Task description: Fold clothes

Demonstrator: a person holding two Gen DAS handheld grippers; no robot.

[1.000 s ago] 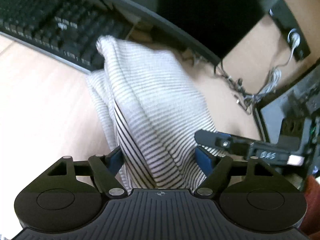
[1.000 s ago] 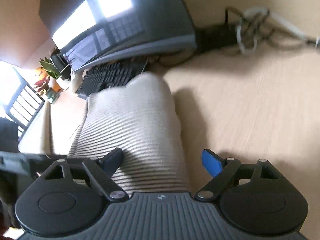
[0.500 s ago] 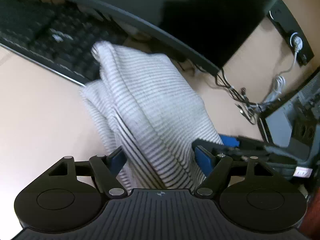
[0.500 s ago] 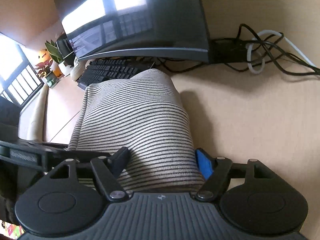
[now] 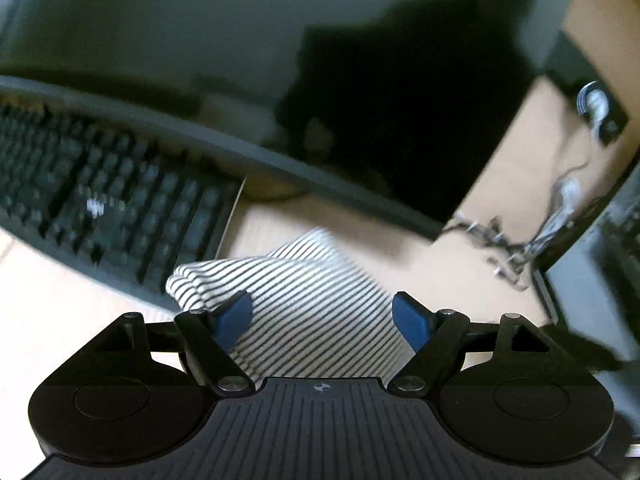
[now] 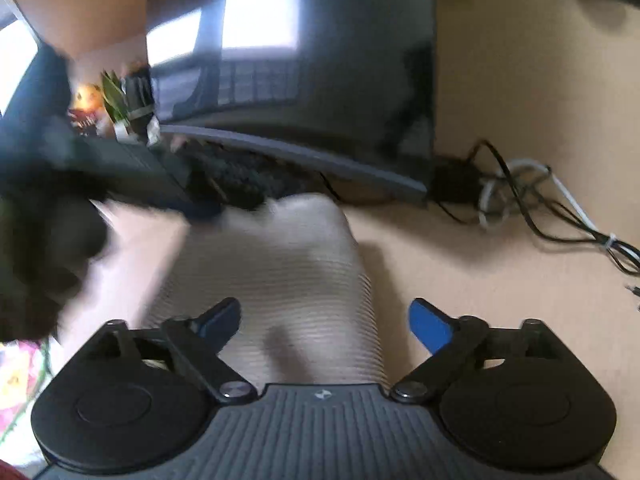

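Fold laid: white black-striped knit garment (image 5: 304, 304) on tan wooden desk (image 6: 500, 280). Right gripper (image 6: 325, 320) fingers just opened, left gripper (image 5: 322, 312) fingers apart (neither clamps cloth); next we regrasp an edge.

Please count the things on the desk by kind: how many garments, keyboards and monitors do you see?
Striped white-and-black knit garment: 1
Black computer keyboard: 1
Dark curved monitor: 1
Total: 3

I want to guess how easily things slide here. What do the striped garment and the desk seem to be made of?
The striped garment looks like a soft knit, perhaps cotton: fine dark stripes on white, rounded folds, matte. The desk looks like light wood or wood-look laminate: pale tan, smooth, faint grain; which one I cannot tell.
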